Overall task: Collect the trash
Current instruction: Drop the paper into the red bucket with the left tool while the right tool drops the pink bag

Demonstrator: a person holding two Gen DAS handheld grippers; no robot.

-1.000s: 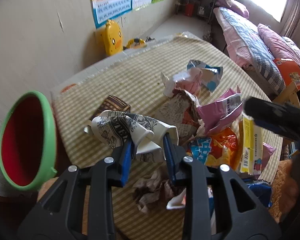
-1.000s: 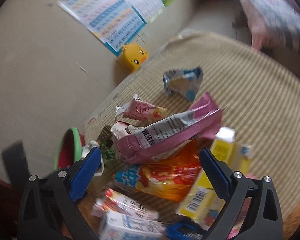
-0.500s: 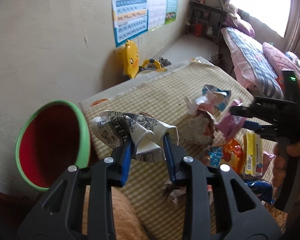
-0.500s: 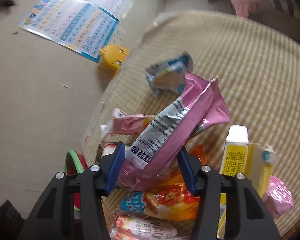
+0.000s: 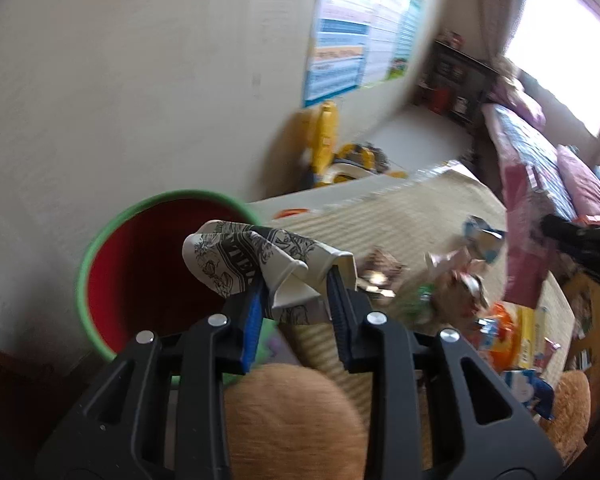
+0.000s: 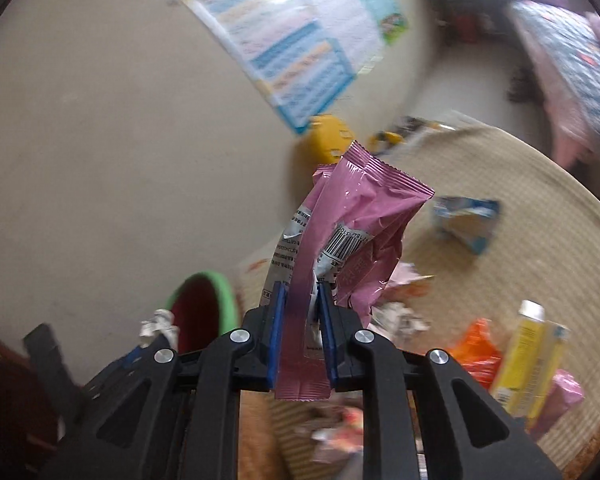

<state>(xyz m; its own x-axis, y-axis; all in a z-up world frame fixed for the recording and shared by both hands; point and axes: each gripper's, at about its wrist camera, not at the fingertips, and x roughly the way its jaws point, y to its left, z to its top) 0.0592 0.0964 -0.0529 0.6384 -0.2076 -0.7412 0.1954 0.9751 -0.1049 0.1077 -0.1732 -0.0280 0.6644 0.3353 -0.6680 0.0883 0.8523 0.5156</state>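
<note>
Left gripper (image 5: 296,292) is clamped on a crushed paper cup (image 5: 256,264), white with black floral print and lettering. The cup is pinched between the blue pads and held in the air, its crumpled end over the near rim of the bin (image 5: 100,248), a round container with a green rim and a red interior. The bin stands by the pale wall at the edge of the mat (image 5: 404,216), a beige striped surface.

Right gripper (image 6: 302,320) is closed on a pink snack wrapper (image 6: 364,216). The jaws hold its lower sealed strip, and the rest of the pack rises upright above the fingers, clear of the mat; a barcode and white print panel face the camera. In the left wrist view the same wrapper hangs at the right edge of the frame beneath the black body of the other tool.

Trash remaining on the mat: a blue-and-white wrapper (image 6: 466,220) lying apart toward the far side, an orange packet (image 6: 476,356), a yellow carton (image 6: 520,360) just beside it, and a pile of crumpled paper and foil (image 5: 456,288) near the middle. Much of this is motion-blurred and cannot be identified further.

Background: a printed wall chart (image 6: 292,48), a yellow duck-shaped toy (image 6: 330,138) at the foot of the wall, and a bed (image 5: 540,168) with patterned covers under a bright window.
</note>
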